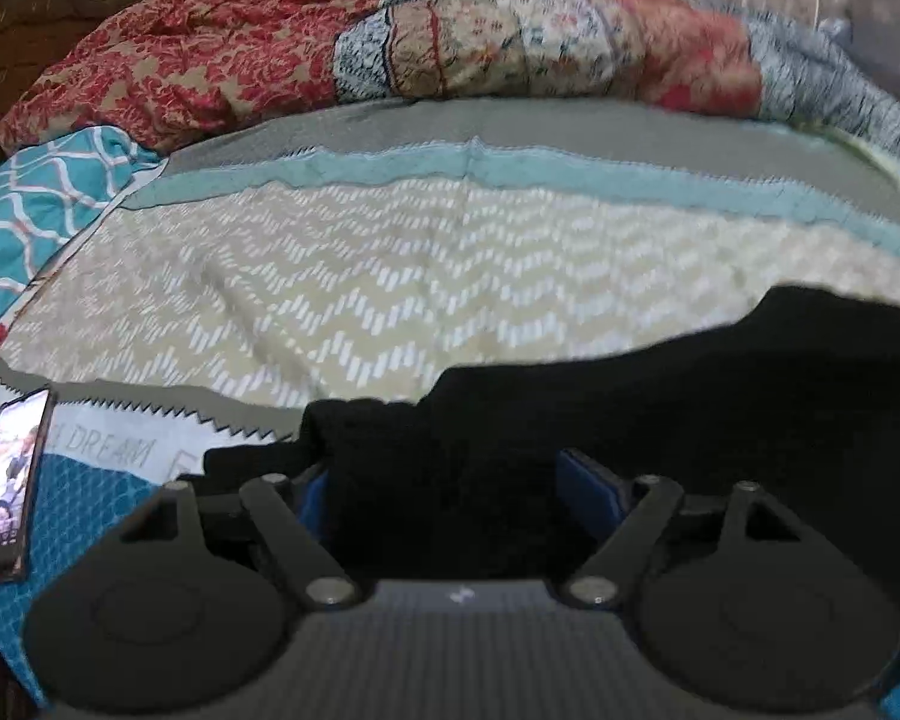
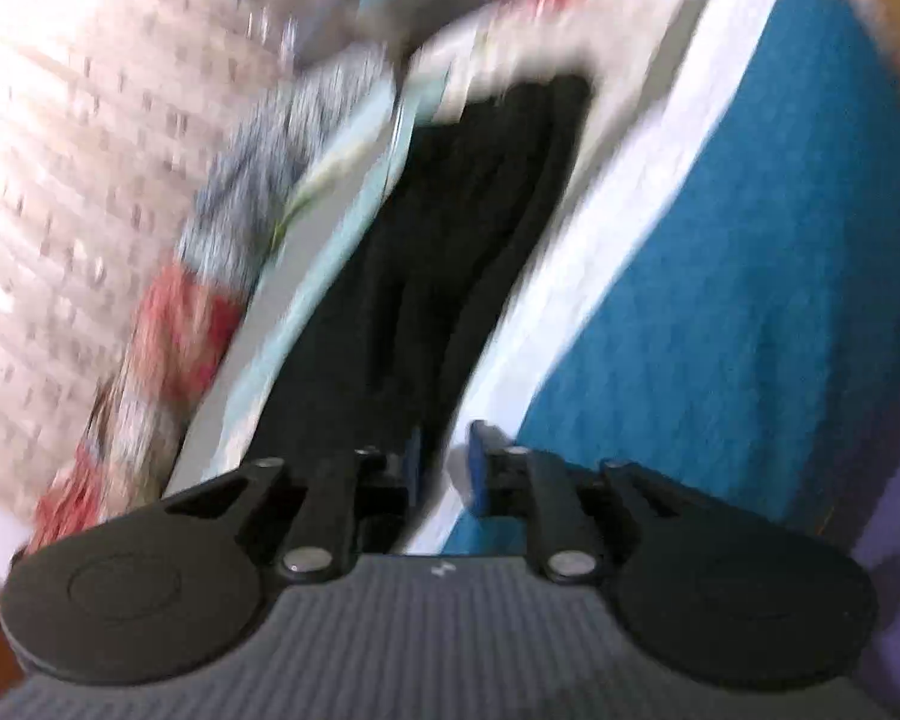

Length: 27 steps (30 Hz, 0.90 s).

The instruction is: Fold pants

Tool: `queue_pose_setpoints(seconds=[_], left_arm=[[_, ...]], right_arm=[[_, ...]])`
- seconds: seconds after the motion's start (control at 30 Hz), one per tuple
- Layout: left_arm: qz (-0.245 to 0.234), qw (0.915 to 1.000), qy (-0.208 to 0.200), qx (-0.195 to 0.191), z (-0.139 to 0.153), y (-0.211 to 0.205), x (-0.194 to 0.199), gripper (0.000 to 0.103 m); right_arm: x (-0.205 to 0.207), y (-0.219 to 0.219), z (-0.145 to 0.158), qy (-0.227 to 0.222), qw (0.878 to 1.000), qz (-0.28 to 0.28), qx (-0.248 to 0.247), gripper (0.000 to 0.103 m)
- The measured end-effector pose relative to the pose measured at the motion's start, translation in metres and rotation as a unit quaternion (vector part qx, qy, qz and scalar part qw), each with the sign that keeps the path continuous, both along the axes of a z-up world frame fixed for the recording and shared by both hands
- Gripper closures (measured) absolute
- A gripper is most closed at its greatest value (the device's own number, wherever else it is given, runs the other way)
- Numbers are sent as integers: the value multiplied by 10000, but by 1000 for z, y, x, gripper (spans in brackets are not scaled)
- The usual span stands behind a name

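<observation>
The black pants (image 1: 660, 414) lie on the patterned bedspread (image 1: 360, 276). In the left wrist view my left gripper (image 1: 450, 480) is open, its blue-padded fingers (image 1: 588, 486) wide apart with black pant fabric lying between them. In the blurred right wrist view the pants (image 2: 450, 240) stretch away as a long dark strip. My right gripper (image 2: 447, 468) hovers at their near end, fingers (image 2: 480, 468) a small gap apart with nothing clearly between them; the left finger overlaps the pants' edge.
A phone (image 1: 6, 492) with a lit screen lies at the bed's near left. A bunched red floral quilt (image 1: 390, 42) runs along the far side. A teal patterned pillow (image 1: 36, 198) sits at left. A teal blanket (image 2: 720, 270) lies right of the pants.
</observation>
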<state>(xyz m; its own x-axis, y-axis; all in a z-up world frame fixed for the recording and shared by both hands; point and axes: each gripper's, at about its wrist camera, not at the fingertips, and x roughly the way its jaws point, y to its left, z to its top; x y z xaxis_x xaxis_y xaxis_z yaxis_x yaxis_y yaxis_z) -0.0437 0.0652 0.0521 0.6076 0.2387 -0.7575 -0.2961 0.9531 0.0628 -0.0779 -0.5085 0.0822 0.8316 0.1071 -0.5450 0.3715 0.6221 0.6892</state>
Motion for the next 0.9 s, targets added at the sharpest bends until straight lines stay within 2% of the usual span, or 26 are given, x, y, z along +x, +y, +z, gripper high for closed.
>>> queue_pose_setpoints(seconds=[0.17, 0.23, 0.3, 0.37, 0.47, 0.5, 0.57, 0.63, 0.7, 0.73, 0.83, 0.9], left_arm=[[97, 9999, -8, -122, 3, 4, 2, 25], [126, 9998, 14, -126, 3, 4, 3, 24], [117, 9999, 50, -79, 3, 2, 4, 24], [116, 9999, 80, -45, 3, 0, 5, 24], [153, 9998, 103, -45, 3, 0, 7, 23], [167, 9998, 111, -44, 2, 0, 8, 22], [178, 9998, 130, -29, 2, 0, 10, 22], [180, 9997, 148, -8, 2, 0, 11, 22], [174, 9997, 160, 12, 1, 0, 12, 21], [156, 9997, 175, 44, 0, -1, 13, 21], [97, 9997, 203, 107, -1, -3, 15, 19], [85, 9998, 186, 55, 0, -2, 15, 19]], right_arm=[[25, -43, 20, -145, 9977, -481, -457, 71], [44, -55, 25, -167, 9964, -508, -664, 70], [70, -64, 28, -115, 9936, -542, -984, 64], [85, -73, 28, -4, 9898, -545, -1317, 62], [98, -82, 20, 211, 9858, -271, -1643, 61], [105, -82, 17, 322, 9845, -154, -1717, 68], [116, -81, 9, 662, 9807, 86, -1838, 90], [114, -79, 12, 612, 9738, -67, -2190, 92], [101, -84, 22, 294, 9676, -560, -2443, 93], [98, -90, 20, 331, 9663, -815, -2420, 92], [102, -101, 1, 709, 9698, -704, -2223, 86], [92, -108, 0, 439, 9768, -760, -1953, 68]])
